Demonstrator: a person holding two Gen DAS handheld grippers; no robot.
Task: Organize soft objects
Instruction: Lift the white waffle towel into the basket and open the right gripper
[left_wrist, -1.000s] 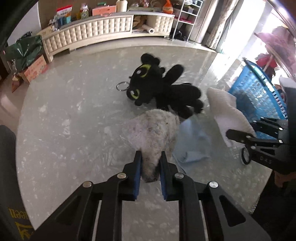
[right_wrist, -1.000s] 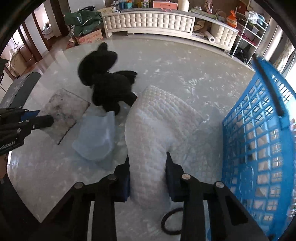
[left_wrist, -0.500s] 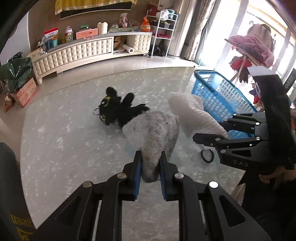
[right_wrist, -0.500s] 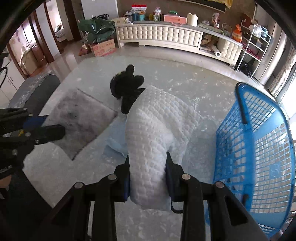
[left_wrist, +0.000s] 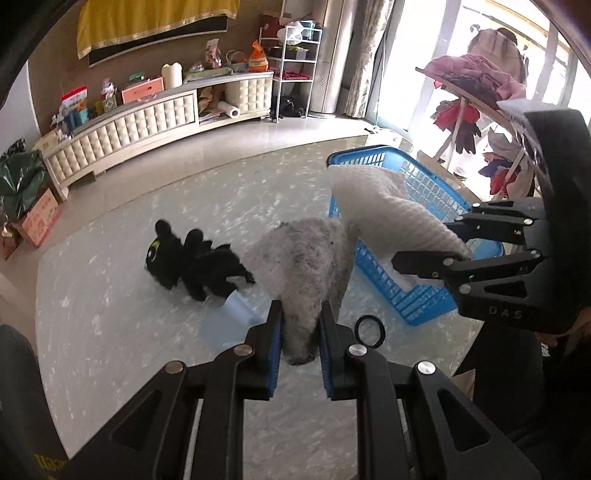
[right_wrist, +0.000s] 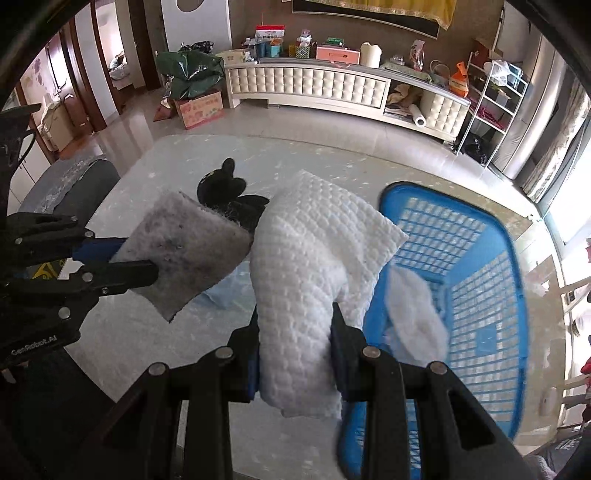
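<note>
Your left claw is clenched on the grey pad, which hangs above the counter with its far end drooping. Your right claw grips the white quilted cloth; that cloth is lifted off the counter and its loose end hangs at the near rim of the blue basket. A white fluffy piece lies inside the basket. The black plush lies on the counter beyond the grey pad, and a pale blue cloth lies flat beside it, partly under the pad. A black ring rests on the counter just beside the basket.
</note>
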